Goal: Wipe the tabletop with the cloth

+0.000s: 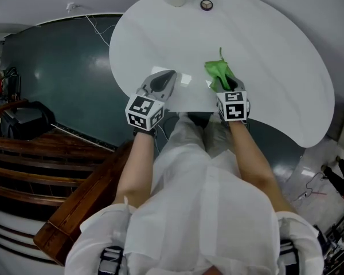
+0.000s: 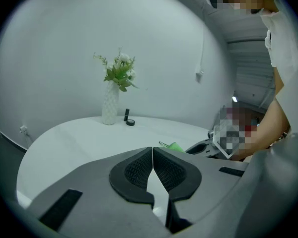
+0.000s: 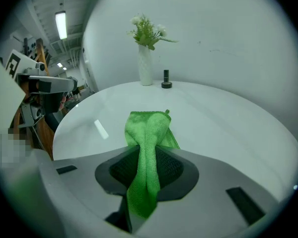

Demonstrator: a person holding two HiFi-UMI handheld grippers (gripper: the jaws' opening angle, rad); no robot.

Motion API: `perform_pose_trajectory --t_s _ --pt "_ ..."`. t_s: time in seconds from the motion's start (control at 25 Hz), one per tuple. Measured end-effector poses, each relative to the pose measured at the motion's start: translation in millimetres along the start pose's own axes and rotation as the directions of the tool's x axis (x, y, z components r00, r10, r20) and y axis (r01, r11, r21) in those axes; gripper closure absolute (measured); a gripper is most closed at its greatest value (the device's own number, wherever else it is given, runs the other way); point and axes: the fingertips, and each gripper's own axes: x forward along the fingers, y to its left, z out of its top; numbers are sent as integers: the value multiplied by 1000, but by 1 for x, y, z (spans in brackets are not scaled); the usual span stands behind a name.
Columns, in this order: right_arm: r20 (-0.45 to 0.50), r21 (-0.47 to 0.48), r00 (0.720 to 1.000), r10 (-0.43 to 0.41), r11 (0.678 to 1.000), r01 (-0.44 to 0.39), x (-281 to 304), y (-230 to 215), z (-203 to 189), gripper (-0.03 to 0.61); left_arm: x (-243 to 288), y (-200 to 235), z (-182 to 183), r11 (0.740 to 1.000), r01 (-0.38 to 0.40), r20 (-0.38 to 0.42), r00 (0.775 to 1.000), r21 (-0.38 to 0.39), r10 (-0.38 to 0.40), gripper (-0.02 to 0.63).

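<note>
A green cloth (image 3: pixel 148 138) is pinched between the jaws of my right gripper (image 3: pixel 148 155), and its free end droops onto the white tabletop (image 1: pixel 264 44) near the front edge. From the head view the cloth (image 1: pixel 219 72) sticks out ahead of the right gripper (image 1: pixel 226 86). My left gripper (image 1: pixel 160 85) hovers over the table's near edge, to the left of the cloth, shut with nothing in it. In the left gripper view the pads (image 2: pixel 135 168) meet, and the cloth (image 2: pixel 174 146) shows just beyond them to the right.
A white vase (image 3: pixel 145 66) with flowers stands at the table's far edge, next to a small dark bottle (image 3: pixel 165 75) and a round compact (image 1: pixel 206 4). Dark green floor (image 1: pixel 63 79) lies left of the table. Wooden steps (image 1: pixel 40 171) are at the lower left.
</note>
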Motion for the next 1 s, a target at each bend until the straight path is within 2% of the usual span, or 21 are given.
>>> perform_pose_trajectory --t_s 0.52,1.0 --pt "-30 120 989 -143 982 146 -60 -95 -62 494 -9 -33 -17 999 -37 7 999 -14 37 595" --pt "-68 201 973 -221 952 230 -92 -141 -100 494 -19 -35 -24 995 -97 16 995 -37 98 596"
